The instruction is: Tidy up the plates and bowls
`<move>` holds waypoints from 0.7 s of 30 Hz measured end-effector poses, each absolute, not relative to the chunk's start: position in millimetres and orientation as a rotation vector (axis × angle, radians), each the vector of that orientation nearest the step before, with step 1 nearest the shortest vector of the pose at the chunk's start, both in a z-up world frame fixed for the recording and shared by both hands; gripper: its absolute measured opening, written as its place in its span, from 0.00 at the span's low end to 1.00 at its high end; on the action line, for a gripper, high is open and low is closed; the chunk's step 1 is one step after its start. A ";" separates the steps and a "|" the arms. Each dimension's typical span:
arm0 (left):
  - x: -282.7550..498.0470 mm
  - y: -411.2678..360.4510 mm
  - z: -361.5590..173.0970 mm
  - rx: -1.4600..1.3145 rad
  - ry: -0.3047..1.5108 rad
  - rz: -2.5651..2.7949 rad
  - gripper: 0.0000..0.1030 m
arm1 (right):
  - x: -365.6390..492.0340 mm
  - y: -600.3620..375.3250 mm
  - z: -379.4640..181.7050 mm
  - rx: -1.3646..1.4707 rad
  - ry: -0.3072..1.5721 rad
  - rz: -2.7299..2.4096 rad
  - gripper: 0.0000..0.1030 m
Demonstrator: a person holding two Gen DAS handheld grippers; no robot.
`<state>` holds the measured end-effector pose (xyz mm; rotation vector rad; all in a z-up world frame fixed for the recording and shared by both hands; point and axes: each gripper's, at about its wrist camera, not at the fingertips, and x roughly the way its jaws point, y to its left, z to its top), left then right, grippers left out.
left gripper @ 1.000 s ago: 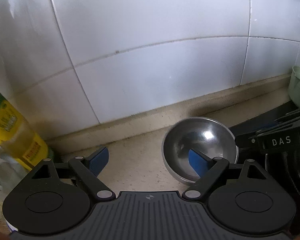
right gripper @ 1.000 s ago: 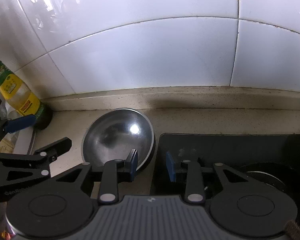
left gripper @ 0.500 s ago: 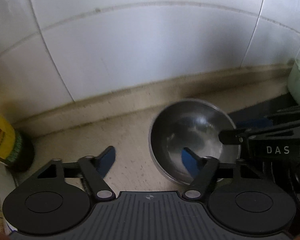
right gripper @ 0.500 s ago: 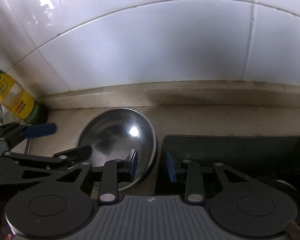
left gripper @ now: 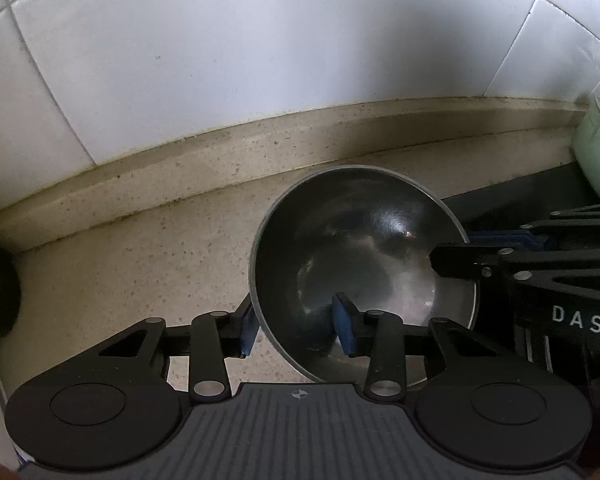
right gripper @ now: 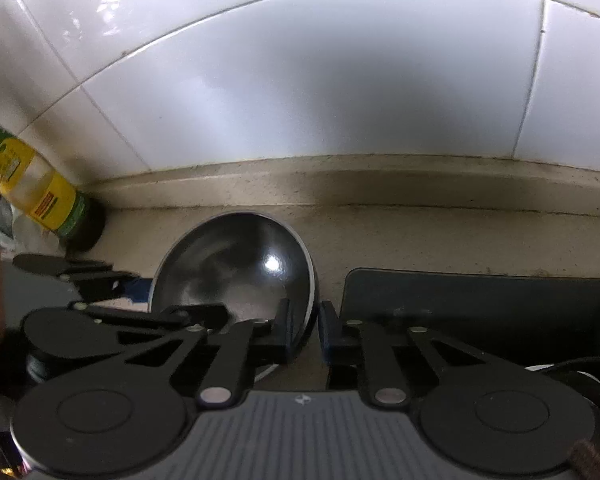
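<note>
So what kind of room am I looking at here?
Most likely a home kitchen: a speckled stone counter against a white tiled wall, a steel bowl on it, and a black cooktop alongside.

Shiny metal bowl (left gripper: 364, 256) on speckled matt stone counter (left gripper: 140, 264) below glossy tiles (left gripper: 260, 40).

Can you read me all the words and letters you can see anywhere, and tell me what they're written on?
"DAS": white letters on the black body of the right gripper, seen from the left wrist view.
Yellow label on the green bottle by the tiled wall: there is print and a small red patch, but it is too small and blurred to read.
Steel bowl, counter and tiles: no writing.
</note>
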<state>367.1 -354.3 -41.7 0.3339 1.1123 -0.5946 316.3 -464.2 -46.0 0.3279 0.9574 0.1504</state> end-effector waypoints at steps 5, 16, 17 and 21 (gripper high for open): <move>365.1 -350.9 -41.2 0.335 1.106 -0.598 0.46 | 317.0 -471.9 -49.5 0.400 0.973 0.155 0.12; 368.0 -353.5 -42.8 0.327 1.114 -0.607 0.47 | 318.4 -460.6 -60.2 0.393 1.018 0.193 0.17; 368.1 -352.7 -41.5 0.326 1.108 -0.606 0.47 | 317.9 -460.2 -58.7 0.389 1.013 0.192 0.17; 368.6 -350.8 -30.0 0.307 1.082 -0.608 0.47 | 314.7 -462.9 -49.5 0.397 0.990 0.191 0.15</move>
